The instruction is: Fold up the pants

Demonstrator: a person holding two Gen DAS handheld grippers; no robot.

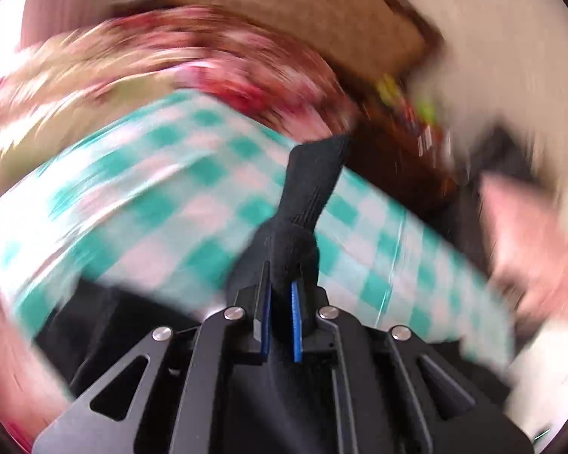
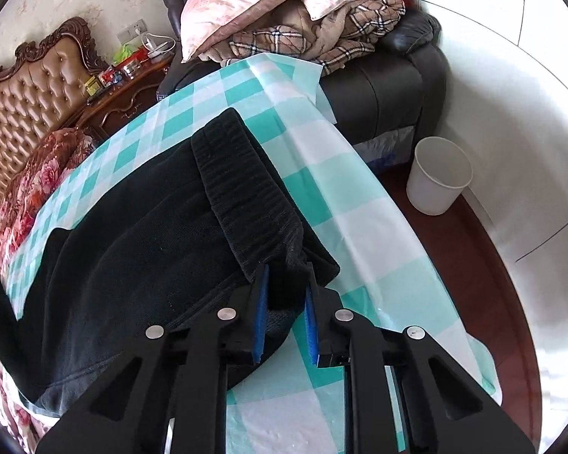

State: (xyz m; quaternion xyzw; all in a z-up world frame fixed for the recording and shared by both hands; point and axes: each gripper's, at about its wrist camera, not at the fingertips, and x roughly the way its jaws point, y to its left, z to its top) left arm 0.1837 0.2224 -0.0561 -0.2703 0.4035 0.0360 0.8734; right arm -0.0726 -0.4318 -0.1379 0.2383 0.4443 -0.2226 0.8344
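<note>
Bedroom setting: a tufted headboard (image 2: 22, 106) at far left, then a teal-checked cloth (image 2: 322, 196) with black pants (image 2: 140, 234) lying on it, a white bin (image 2: 439, 178) at right. Left gripper (image 1: 282, 295) is clamped on a bunched fold of the pants, lifted; that view is blurred. Right gripper (image 2: 284, 291) pinches the ribbed waistband (image 2: 242, 181) edge, jaws narrow.
</note>
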